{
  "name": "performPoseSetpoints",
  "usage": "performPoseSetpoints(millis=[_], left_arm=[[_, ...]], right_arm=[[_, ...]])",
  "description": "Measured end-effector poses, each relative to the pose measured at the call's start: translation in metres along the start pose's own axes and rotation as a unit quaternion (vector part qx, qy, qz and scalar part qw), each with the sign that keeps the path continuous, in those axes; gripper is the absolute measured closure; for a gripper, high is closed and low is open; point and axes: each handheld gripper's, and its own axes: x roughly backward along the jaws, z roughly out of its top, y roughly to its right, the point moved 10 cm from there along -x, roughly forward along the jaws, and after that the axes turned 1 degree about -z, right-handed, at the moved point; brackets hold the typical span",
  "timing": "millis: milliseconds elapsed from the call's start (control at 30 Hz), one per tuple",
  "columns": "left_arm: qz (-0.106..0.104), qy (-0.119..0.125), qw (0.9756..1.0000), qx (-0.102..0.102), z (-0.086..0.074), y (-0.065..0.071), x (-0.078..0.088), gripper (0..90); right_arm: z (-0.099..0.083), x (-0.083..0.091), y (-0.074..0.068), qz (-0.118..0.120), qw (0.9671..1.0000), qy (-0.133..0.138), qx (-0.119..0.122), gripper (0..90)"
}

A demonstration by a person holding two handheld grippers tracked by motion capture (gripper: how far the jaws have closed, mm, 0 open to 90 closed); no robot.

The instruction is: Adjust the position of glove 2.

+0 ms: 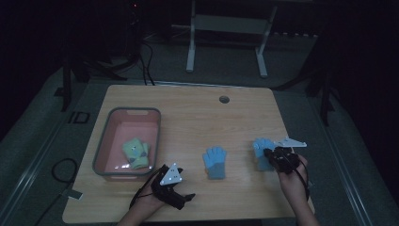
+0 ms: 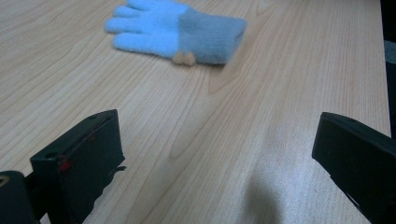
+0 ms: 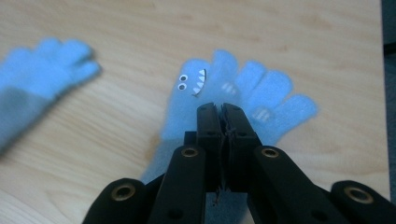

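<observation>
Blue knit glove with googly eyes and a toothy mouth (image 3: 219, 98) pinched in right gripper (image 3: 222, 109), jaws closed on the fabric, right side of light wooden table (image 1: 197, 113).
Fingers point away from person, long axis near-to-far. Left gripper (image 2: 215, 154) jaws wide apart, holding nothing; plain blue glove (image 1: 215, 162) mid-table; dark room.

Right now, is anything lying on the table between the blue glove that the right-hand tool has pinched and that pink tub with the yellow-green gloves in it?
Yes: the other blue knitted glove lies flat mid-table, roughly on the line from the pinched blue monster-face glove, clamped in the right gripper, to the pink plastic tub. The open left gripper sits nearer the front edge, off that line.
</observation>
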Motion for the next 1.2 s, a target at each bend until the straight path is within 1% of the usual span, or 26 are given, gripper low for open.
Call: performPoseSetpoints(millis=[33,67,100,133,233,267,300,333,467,567,633,733,800,833,1000,1100,1200], left_arm=[[-0.001,-0.001,1.0000,-0.001,0.000,0.000,0.000,2.0],[-0.001,-0.001,1.0000,-0.001,0.000,0.000,0.000,2.0],[-0.001,-0.001,1.0000,-0.001,0.000,0.000,0.000,2.0],[-0.002,-0.002,1.0000,-0.002,-0.001,0.001,-0.001,2.0],[-0.002,0.000,1.0000,-0.003,0.000,0.001,0.000,2.0],[-0.002,0.000,1.0000,-0.003,0.000,0.001,0.000,2.0],[-0.004,-0.001,1.0000,-0.002,0.000,0.001,0.000,2.0],[-0.004,-0.001,1.0000,-0.002,-0.001,0.001,0.000,2.0],[-0.005,-0.004,1.0000,-0.005,-0.001,0.002,-0.001,2.0],[-0.007,-0.005,0.9999,-0.006,-0.002,0.004,-0.002,2.0],[-0.008,-0.006,0.9999,-0.006,-0.003,0.004,-0.002,2.0],[-0.008,-0.006,0.9999,-0.007,-0.003,0.003,-0.002,2.0],[-0.008,-0.006,0.9999,-0.008,-0.002,0.004,-0.002,2.0],[-0.008,-0.006,0.9999,-0.008,-0.002,0.004,-0.002,2.0],[-0.008,-0.007,0.9999,-0.008,-0.002,0.004,-0.003,2.0],[-0.009,-0.006,0.9999,-0.008,-0.002,0.004,-0.003,2.0],[-0.009,-0.007,0.9999,-0.008,-0.002,0.004,-0.002,2.0]], right_arm=[[0.005,0.002,-0.004,-0.001,1.0000,0.006,-0.001,86.9],[0.005,0.002,-0.004,-0.001,1.0000,0.006,-0.001,86.9],[0.010,0.004,-0.008,0.001,0.9999,0.011,-0.002,86.9],[0.020,0.007,-0.016,0.001,0.9998,0.021,-0.003,86.9],[0.032,0.010,-0.027,0.008,0.9995,0.032,0.001,86.9],[0.032,0.010,-0.027,0.008,0.9995,0.032,0.001,86.9],[0.035,0.011,-0.030,0.010,0.9994,0.033,0.002,86.9],[0.040,0.012,-0.037,0.017,0.9992,0.035,0.004,86.9],[0.044,0.009,-0.053,0.028,0.9989,0.037,0.004,86.9],[0.040,0.002,-0.065,0.040,0.9987,0.030,0.008,86.9],[0.035,-0.003,-0.070,0.044,0.9987,0.020,0.014,86.9],[0.026,-0.012,-0.074,0.042,0.9990,0.006,0.013,86.9],[0.020,-0.017,-0.074,0.040,0.9992,-0.002,0.009,86.9],[0.016,-0.020,-0.074,0.034,0.9993,-0.007,0.009,86.8],[0.000,-0.033,-0.072,0.033,0.9991,-0.028,0.003,86.5],[-0.008,-0.042,-0.070,0.032,0.9988,-0.037,-0.005,84.6],[-0.014,-0.048,-0.070,0.031,0.9983,-0.048,-0.006,82.4]])
